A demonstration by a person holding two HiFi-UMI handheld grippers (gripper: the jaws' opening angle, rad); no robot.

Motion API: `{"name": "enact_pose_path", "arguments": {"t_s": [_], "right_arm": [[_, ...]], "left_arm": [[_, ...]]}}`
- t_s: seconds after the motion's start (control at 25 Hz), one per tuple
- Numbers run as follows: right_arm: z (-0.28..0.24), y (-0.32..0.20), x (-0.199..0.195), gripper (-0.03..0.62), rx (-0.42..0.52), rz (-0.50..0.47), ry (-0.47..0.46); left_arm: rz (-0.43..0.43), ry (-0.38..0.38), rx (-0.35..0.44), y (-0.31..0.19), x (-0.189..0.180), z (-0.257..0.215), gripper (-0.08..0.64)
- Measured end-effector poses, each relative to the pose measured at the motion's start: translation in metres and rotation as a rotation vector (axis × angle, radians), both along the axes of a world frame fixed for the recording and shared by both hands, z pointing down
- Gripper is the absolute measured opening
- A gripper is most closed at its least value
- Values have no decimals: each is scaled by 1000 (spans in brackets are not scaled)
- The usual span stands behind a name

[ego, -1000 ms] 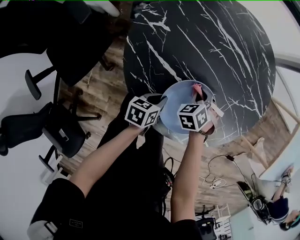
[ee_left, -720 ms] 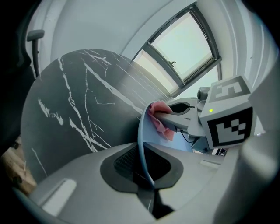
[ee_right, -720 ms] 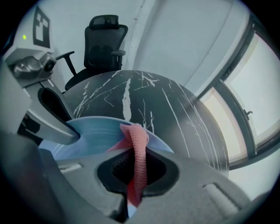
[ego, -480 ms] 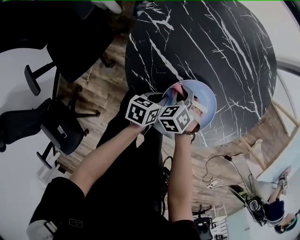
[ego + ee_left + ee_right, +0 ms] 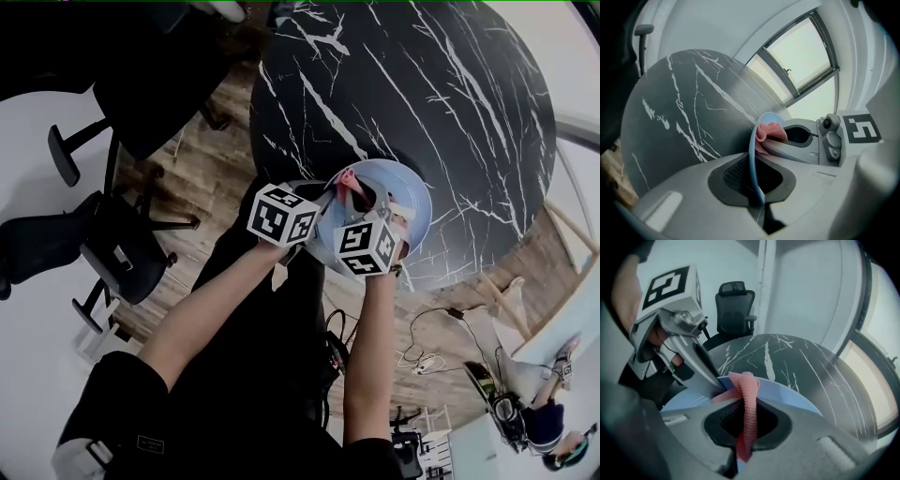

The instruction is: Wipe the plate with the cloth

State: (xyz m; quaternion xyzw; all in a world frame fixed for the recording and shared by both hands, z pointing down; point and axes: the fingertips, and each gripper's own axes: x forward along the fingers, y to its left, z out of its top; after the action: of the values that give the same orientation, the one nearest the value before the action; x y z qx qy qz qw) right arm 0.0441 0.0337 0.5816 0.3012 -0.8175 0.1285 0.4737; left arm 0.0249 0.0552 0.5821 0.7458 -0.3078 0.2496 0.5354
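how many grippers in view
2. Left hand-held gripper at the plate rim, jaws closing on it; right hand-held gripper beside it, shut on the pink cloth over the plate.

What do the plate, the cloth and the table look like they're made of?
Plate: probably plastic or glazed ceramic; thin, smooth light-blue rim with a slight sheen.
Cloth: soft pink fabric; nubby surface, folds loosely.
Table: black marble or a marble-look top; white veins, polished look.

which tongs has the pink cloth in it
The right tongs: the pink cloth is pinched between its jaws. The left tongs, jaws closing, hold the blue plate by its rim.
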Motion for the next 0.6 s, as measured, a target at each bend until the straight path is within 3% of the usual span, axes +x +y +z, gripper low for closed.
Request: {"name": "enact_pose_path", "arguments": {"t_s": [0.4, 0.6], "right_arm": [[1, 58, -9, 11, -22, -102, 40], [2, 109, -18, 11, -61, -219, 39]], "left_arm": [[2, -7, 2, -1, 0, 0, 16], [4, -6, -1, -1, 0, 0, 17]]}}
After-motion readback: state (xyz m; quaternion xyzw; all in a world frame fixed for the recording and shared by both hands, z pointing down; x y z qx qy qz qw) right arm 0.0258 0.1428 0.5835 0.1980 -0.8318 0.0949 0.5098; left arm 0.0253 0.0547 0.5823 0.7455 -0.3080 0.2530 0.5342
